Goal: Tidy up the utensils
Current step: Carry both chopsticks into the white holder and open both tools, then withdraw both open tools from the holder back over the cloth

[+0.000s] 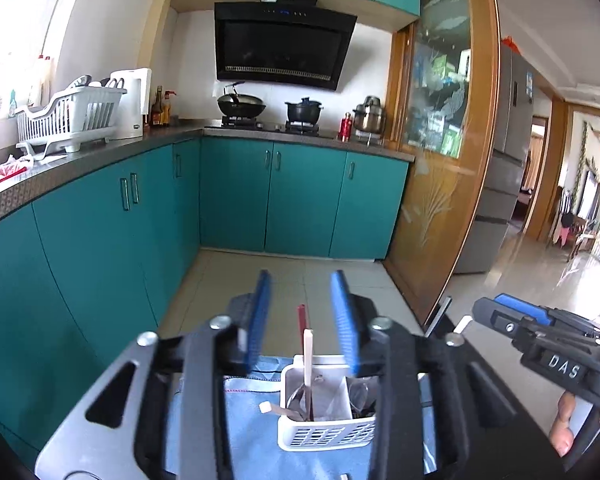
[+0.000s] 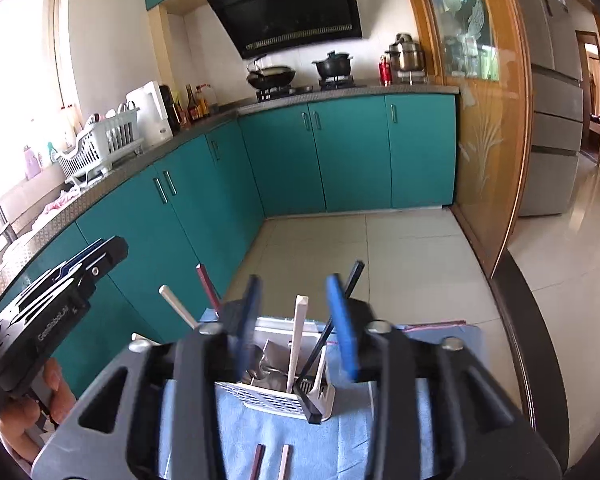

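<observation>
A white slotted utensil caddy stands on a blue cloth over a dark table. It holds metal spoons, a white handle, a red stick and a black stick. Two loose sticks lie on the cloth in front of it. My left gripper hovers above the caddy, open, gripping nothing. My right gripper is also open and empty over the caddy. Each gripper shows in the other view: the right gripper, the left gripper.
Teal cabinets run along the left and back under a grey counter with a white dish rack. A wok and a black pot sit on the stove. A glass sliding door stands on the right.
</observation>
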